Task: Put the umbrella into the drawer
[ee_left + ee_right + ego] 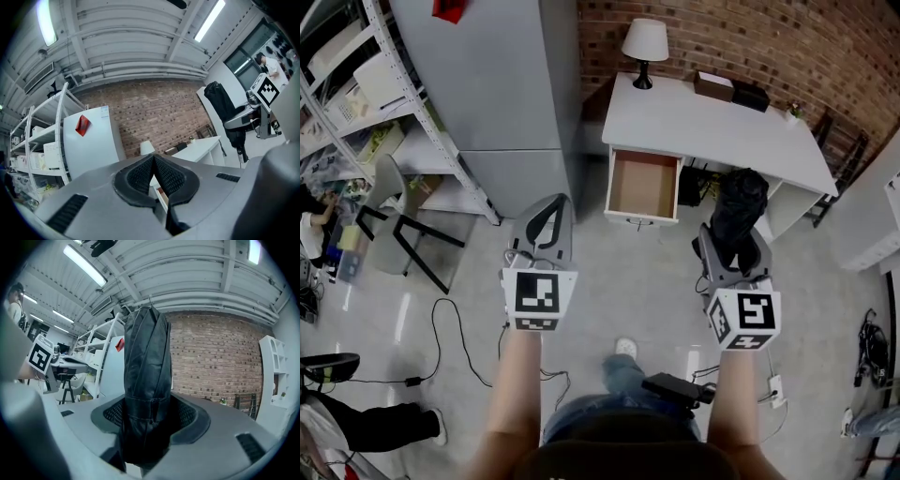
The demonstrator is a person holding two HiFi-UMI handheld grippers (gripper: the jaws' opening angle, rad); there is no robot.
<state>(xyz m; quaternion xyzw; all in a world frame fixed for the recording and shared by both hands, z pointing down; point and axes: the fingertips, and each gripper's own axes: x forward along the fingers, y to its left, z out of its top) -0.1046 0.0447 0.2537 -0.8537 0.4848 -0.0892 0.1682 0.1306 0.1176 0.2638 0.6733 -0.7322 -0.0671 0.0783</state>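
A folded black umbrella (739,214) stands upright in my right gripper (733,246), whose jaws are shut on its lower part. In the right gripper view the umbrella (146,394) rises between the pads and fills the middle. My left gripper (546,225) is shut with its pads touching and nothing between them; its tip (153,169) shows the same. The open drawer (642,186) of the white desk (703,127) is pulled out toward me, its wooden inside bare. Both grippers hang over the floor short of the desk, with the drawer between them and farther off.
A white lamp (644,44) and dark boxes (729,90) sit on the desk against the brick wall. A grey cabinet (492,84) stands left of the desk, and metal shelving (366,103) and a chair (398,220) farther left. Cables (450,337) lie on the floor.
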